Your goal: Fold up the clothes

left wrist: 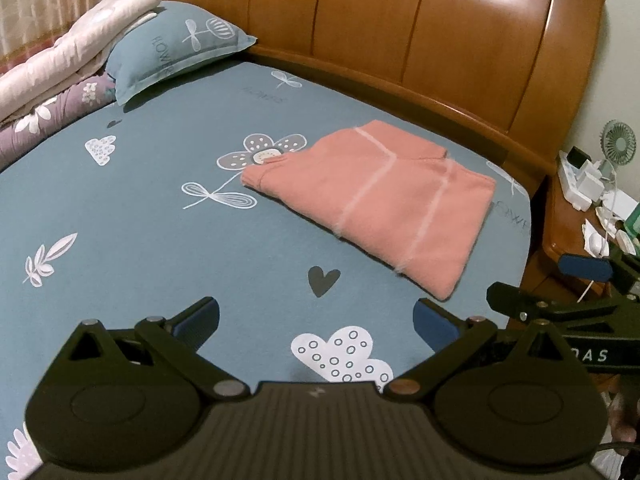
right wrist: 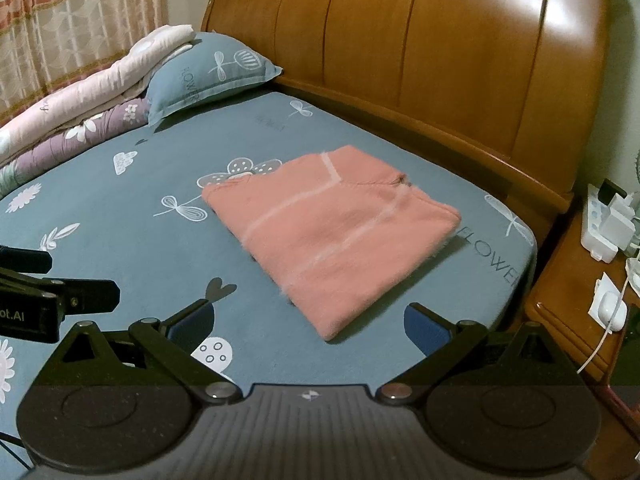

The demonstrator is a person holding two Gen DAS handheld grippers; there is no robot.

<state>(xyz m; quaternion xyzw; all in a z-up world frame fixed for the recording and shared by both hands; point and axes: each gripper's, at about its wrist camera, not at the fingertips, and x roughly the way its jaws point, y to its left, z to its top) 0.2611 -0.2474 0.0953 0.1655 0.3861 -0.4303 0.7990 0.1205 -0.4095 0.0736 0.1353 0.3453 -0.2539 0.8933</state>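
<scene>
Item 1 – salmon-pink fuzzy knit garment w/ pale stripes (right wrist: 336, 236): we're finding it folded into a flat, roughly rectangular packet on the blue-grey printed bedsheet (right wrist: 132, 240), toward the bed's right side, near the curved brown wooden headboard (right wrist: 420, 60). No loose sleeve showing; folding looks done or nearly so, in our judgement.

Item 2 – left gripper (left wrist: 318, 322): we're holding it above the sheet, fingers spread wide apart, nothing between them. Garment is lying ahead and to the right of it, well apart.

Item 3 – right gripper (right wrist: 310, 326): fingers likewise spread wide, gripping nothing. The packet's near corner is pointing almost straight in between these fingers, just ahead.

Key relation: long axis of the packet is running diagonally, from its near corner back toward the headboard end & slightly left. Right gripper is sitting nearer and better lined up; left would have to cross rightward. Any further tidy-up or lift would, we're judging, fall to the right side, approaching from the near corner.

Surroundings: blue-grey flower-print pillow (left wrist: 176, 52) and rolled pink & purple quilts (left wrist: 60, 76) at far left; wooden nightstand w/ white chargers (right wrist: 600, 280) at right.
</scene>
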